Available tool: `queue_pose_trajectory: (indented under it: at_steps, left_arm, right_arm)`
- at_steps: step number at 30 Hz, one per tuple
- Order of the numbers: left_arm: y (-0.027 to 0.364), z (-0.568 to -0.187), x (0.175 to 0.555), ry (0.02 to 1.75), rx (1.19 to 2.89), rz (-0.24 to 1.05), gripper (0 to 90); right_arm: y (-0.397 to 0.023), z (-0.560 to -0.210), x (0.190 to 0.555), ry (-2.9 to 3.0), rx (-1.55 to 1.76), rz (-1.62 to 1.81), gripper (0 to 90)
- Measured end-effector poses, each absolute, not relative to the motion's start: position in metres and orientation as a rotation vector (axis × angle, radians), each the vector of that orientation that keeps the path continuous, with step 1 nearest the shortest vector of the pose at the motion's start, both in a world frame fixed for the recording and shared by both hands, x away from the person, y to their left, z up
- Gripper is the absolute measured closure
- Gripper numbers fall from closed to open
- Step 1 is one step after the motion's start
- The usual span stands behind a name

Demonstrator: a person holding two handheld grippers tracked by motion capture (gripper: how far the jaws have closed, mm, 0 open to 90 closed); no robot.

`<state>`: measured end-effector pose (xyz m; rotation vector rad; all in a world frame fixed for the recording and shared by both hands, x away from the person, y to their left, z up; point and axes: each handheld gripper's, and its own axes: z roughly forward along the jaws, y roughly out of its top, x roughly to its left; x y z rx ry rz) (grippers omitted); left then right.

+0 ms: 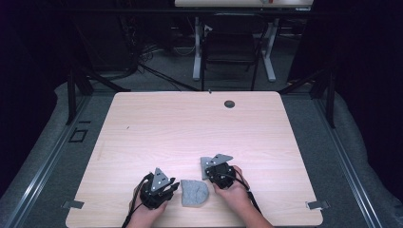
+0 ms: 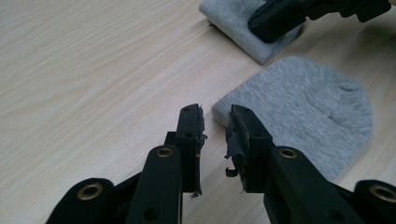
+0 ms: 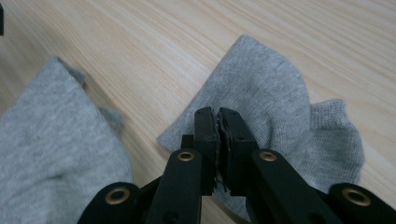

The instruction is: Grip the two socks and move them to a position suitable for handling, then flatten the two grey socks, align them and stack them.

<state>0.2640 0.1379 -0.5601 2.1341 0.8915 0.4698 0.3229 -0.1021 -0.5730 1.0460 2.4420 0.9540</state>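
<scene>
Scene: a person at a wooden bench (image 1: 190,128) works two grey socks, low in the high view.
Left gripper (image 2: 215,122): jaws apart, nothing between them, aimed at the near sock's edge.
Near sock (image 1: 194,193): lies flat between both hands, seemingly just set down.
Right gripper (image 3: 218,122): jaws nearly together, apparently pinching the second sock.
Second sock (image 3: 280,121): lies right of centre, probably gripped for moving.

Two socks lie on worktop (image 1: 190,128), near its front edge. Sock A (image 1: 194,193) sits between both grippers: left gripper (image 1: 172,188) just to its left. Sock B (image 1: 206,167) lies behind and right of A, under right gripper (image 1: 212,172).
</scene>
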Motion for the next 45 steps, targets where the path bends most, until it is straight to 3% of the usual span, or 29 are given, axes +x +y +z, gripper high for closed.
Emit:
queue_pose_trajectory:
  at_steps: [23, 27, 45]
  left_arm:
    - [0.136, -0.563, 0.263, 0.886, 2.14, 0.466, 73.7]
    - [0.137, -0.562, 0.263, 0.884, 2.14, 0.468, 73.3]
    - [0.136, -0.56, 0.262, 0.884, 2.123, 0.474, 70.5]
  right_arm:
    - [-0.074, -0.575, 0.334, 2.482, 0.997, 1.0, 86.6]
    - [-0.074, -0.574, 0.333, 2.476, 1.002, 1.004, 83.2]
    - [-0.11, -0.537, 0.304, 2.391, 0.966, 1.073, 74.2]
